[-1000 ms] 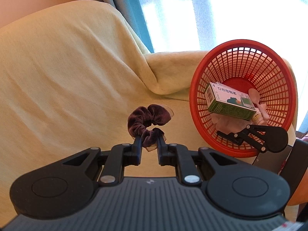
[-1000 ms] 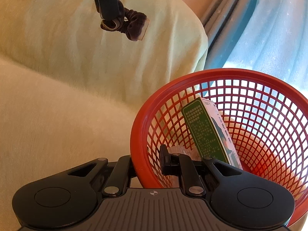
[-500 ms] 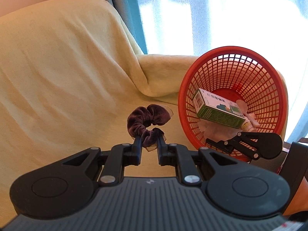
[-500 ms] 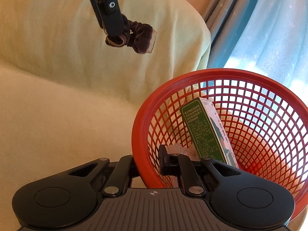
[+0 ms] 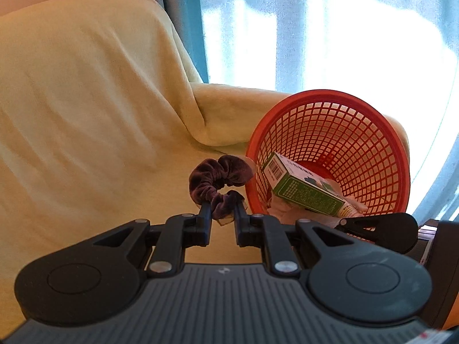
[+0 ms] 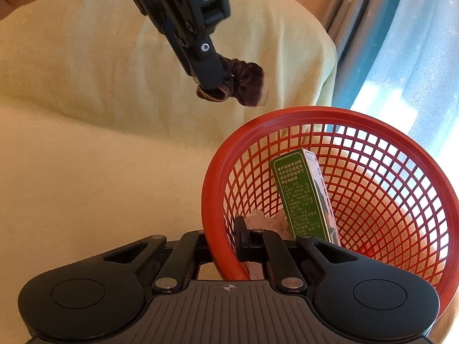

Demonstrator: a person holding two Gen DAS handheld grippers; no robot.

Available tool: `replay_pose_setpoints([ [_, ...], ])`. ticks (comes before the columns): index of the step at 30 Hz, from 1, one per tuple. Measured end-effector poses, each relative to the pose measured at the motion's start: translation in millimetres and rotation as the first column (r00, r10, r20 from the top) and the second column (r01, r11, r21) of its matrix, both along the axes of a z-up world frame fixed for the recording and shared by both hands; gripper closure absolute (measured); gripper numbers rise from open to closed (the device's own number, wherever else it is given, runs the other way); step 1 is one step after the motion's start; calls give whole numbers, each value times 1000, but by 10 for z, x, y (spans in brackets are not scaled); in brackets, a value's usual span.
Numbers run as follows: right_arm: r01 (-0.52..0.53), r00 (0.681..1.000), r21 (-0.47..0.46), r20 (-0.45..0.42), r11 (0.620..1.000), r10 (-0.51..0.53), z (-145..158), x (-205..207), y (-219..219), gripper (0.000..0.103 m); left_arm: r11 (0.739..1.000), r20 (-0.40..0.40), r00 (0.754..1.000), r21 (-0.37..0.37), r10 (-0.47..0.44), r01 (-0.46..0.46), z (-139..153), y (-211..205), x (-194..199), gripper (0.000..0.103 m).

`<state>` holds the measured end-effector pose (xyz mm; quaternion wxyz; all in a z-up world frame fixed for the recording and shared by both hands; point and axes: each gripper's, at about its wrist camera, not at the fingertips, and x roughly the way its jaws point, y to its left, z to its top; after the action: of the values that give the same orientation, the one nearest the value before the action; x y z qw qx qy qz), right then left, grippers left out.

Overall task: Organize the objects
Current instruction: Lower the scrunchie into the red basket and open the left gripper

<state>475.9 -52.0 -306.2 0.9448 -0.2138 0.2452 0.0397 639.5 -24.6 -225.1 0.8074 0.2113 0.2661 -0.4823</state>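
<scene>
Scrunchie hangs clamped in the left gripper just beside the basket, whose rim the right gripper pinches.

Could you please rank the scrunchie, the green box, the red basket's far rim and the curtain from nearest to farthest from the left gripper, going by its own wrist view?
1. The scrunchie, clamped in the left gripper.
2. The green box, to the right, inside the red basket.
3. The red basket's far rim, upper right.
4. The curtain, behind the covered sofa.
</scene>
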Motion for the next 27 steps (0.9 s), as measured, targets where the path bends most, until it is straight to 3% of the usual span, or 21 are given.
replay_pose_setpoints([
  [6, -21, 1000, -2, -20, 1000, 21, 73, -86, -72, 102, 1000, 10, 1000, 16, -23, 22, 125, -101, -38, 91],
  [11, -116, 993, -18, -37, 993, 115, 86, -151, -152, 102, 998, 23, 999, 37, -49, 48, 160, -225, -2, 91],
  [16, -212, 975, -68, -79, 975, 207, 142, -114, -185, 103, 996, -25, 998, 58, -59, 60, 132, -365, 174, 91],
  [20, -266, 956, -90, -155, 960, 250, 238, -46, -203, 103, 998, -114, 993, 54, -35, 41, 147, -459, 334, 91],
  [27, -372, 891, -106, -319, 922, 323, 500, -15, -241, 103, 993, -247, 969, 109, -13, 41, 195, -555, 375, 91],
])
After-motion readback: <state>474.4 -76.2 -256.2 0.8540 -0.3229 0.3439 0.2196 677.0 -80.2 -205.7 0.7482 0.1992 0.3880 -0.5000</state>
